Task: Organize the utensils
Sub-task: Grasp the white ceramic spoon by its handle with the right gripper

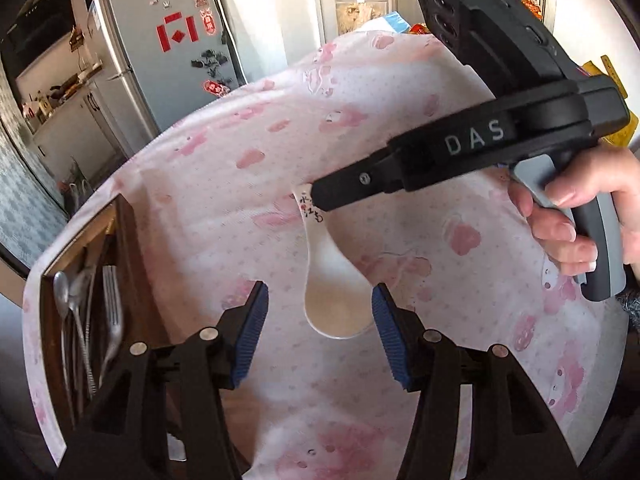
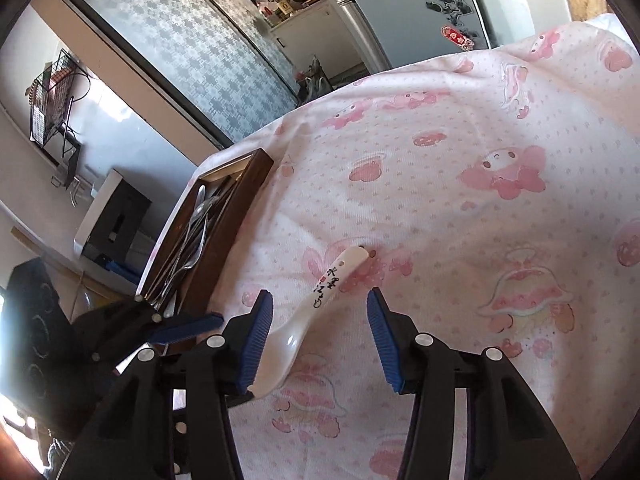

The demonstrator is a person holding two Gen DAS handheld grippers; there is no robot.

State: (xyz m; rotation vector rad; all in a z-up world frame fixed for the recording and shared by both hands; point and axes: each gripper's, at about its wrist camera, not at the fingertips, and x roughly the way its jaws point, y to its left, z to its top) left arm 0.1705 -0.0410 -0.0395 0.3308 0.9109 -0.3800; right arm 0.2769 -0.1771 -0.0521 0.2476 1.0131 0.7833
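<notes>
A white ceramic spoon lies on a pink-patterned tablecloth that covers the table; its handle carries black writing and a small red mark. In the left wrist view the spoon's bowl sits between the blue pads of the left gripper, nearer the right pad and just about touching it, with a clear gap to the left pad; the jaws stand partly apart and do not press on the spoon. The handle runs away toward 11 o'clock, where the tip of the right gripper sits over it; a hand holds that gripper's grip at 3 o'clock.

In the right wrist view the spoon lies slantwise between the right gripper's pads, bowl at 7 o'clock against the left pad, handle pointing to 1 o'clock; the right pad is clear of it, so the jaws are half-wide and grip nothing. The left gripper shows at 9 o'clock.

A dark wooden tray rests on the cloth at 10 o'clock in that view, well apart from the spoon; metal spoons and forks lie inside it. A silver fridge with red stickers stands behind the table at 11 o'clock in the left wrist view.
</notes>
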